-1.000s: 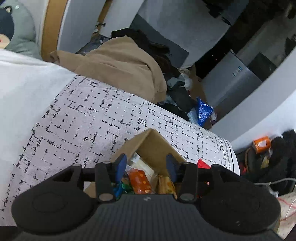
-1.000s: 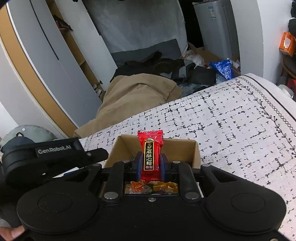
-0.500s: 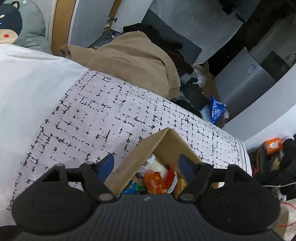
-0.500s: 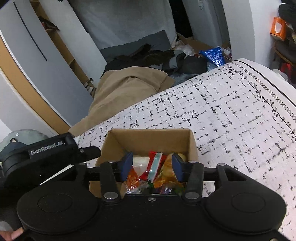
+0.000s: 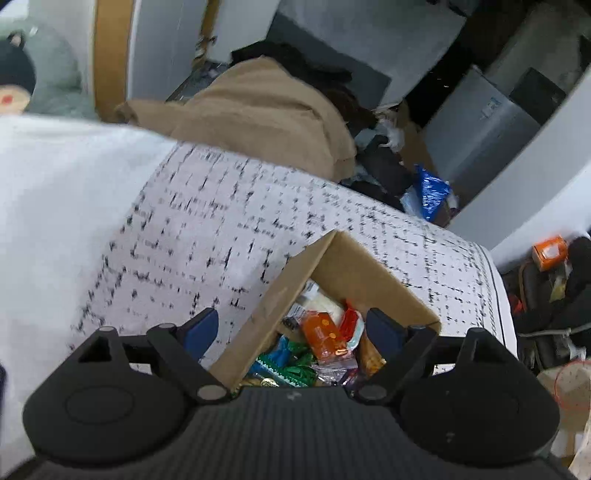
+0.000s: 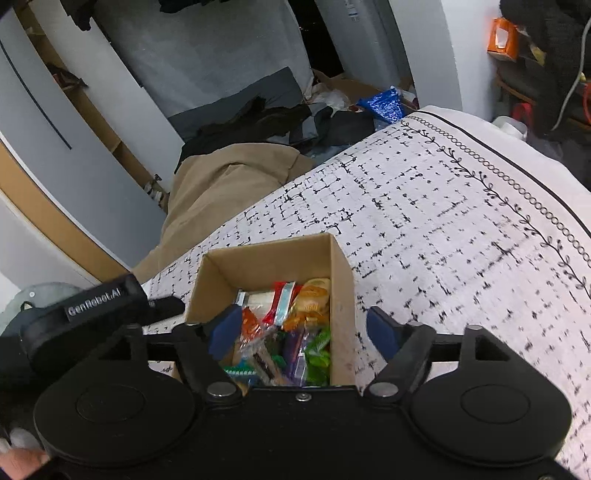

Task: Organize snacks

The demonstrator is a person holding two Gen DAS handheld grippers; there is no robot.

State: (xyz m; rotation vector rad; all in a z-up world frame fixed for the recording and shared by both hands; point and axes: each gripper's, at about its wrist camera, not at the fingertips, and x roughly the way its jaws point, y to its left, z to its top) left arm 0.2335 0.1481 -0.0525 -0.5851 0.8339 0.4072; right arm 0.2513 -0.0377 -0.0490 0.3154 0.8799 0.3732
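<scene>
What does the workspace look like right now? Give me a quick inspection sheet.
Surface: bed cover, white with a black dash print, bare around the box.
Job's things: cardboard box open on top, holding mixed wrapped snacks, orange, red, green and purple among them.
Clutter: nothing seen loose on the cover.
Grippers: left hand-held gripper open over the box's near corner, empty; right hand-held gripper open above the box, empty.
Cables: grey cable hanging at far right, off the bed.
Surroundings: tan blanket, dark clothes, blue foil bag and orange carton beyond the bed.
</scene>
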